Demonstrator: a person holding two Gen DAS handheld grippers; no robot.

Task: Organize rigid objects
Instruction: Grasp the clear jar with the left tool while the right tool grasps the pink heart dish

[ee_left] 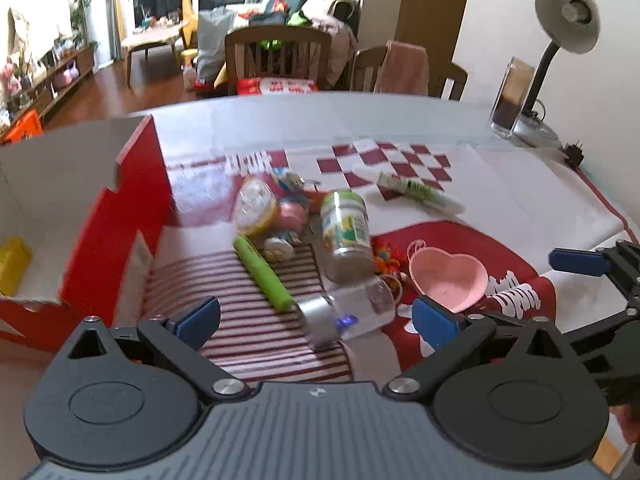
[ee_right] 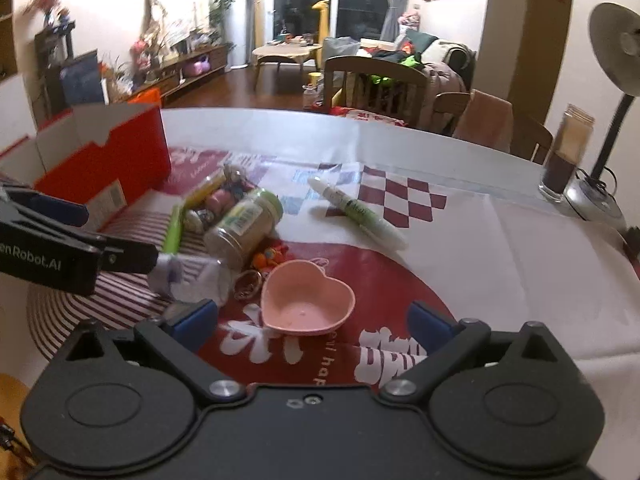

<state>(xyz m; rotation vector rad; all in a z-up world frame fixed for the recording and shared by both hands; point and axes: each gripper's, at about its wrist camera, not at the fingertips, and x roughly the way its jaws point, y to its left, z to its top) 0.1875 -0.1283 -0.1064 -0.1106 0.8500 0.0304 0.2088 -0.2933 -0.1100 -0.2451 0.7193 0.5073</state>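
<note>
A pile of small items lies on the table: a clear bottle with a silver cap [ee_left: 352, 312], a jar with a green lid [ee_left: 346, 236], a green marker [ee_left: 264, 274], a pink heart-shaped bowl [ee_left: 448, 276] and a white-green tube [ee_left: 420, 194]. My left gripper [ee_left: 316, 316] is open with the clear bottle between its fingers, not touching. My right gripper [ee_right: 314, 322] is open just in front of the pink bowl [ee_right: 308, 300]. The jar [ee_right: 244, 228], tube [ee_right: 360, 214] and clear bottle [ee_right: 196, 280] also show in the right wrist view.
A red open box [ee_left: 120, 216] stands at the left with a yellow item [ee_left: 12, 264] inside. A desk lamp [ee_left: 560, 40] and a glass jar [ee_left: 512, 96] stand at the far right. Chairs stand behind the table.
</note>
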